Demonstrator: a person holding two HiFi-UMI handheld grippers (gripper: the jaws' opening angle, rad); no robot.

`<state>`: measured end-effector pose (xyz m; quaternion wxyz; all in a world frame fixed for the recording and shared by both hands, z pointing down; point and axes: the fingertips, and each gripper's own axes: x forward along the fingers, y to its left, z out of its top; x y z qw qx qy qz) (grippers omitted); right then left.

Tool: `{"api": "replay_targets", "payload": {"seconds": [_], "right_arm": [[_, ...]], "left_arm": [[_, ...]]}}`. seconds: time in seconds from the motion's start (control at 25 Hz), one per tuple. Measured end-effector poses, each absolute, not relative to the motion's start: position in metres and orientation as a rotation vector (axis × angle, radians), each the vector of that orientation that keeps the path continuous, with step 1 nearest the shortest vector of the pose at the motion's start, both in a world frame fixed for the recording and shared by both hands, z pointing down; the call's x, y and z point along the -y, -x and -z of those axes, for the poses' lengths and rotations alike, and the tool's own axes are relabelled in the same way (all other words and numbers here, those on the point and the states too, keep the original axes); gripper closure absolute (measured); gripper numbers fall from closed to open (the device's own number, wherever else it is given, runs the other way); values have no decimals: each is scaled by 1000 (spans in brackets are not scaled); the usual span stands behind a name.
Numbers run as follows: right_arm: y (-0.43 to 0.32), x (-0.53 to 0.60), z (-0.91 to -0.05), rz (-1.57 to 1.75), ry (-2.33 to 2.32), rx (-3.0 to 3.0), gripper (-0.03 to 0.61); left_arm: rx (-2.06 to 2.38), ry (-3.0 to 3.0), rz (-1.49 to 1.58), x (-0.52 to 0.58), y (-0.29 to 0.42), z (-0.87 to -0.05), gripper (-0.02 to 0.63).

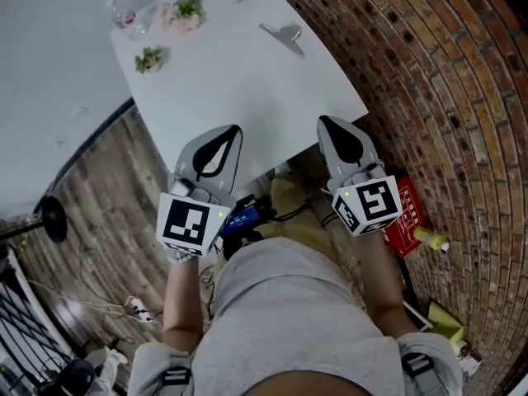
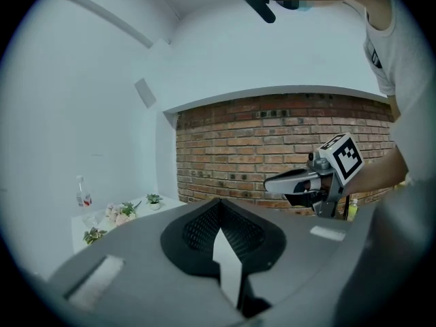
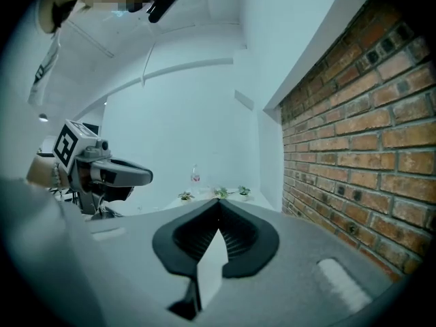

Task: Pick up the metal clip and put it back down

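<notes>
The metal clip [image 1: 285, 37] lies flat on the white desk [image 1: 247, 89], close to the desk's right edge and toward its far right corner, with nothing touching it. Both tongs are well apart from it, held side by side at the desk's near edge, just in front of the person's body. The left tongs [image 1: 235, 130] have their jaws pressed together with nothing between them, and the same is true of the right tongs [image 1: 323, 122]; each gripper view shows its two black pads meeting at a single seam. Small flower sprigs [image 1: 183, 13] and a clear bottle [image 1: 128, 16] stand along the desk's far edge. A brick wall [image 1: 429, 73] runs beside the desk's right edge.
</notes>
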<state>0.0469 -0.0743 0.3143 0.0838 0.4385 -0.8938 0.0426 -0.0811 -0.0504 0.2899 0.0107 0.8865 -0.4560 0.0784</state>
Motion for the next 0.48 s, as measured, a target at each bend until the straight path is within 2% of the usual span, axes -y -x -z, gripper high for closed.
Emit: {"api": "replay_targets", "payload": {"seconds": [0.48], "right_arm": [[-33, 51, -296, -64, -1297, 2711, 584]], "left_arm": [[1459, -2765, -209, 27, 91, -281, 601]]}}
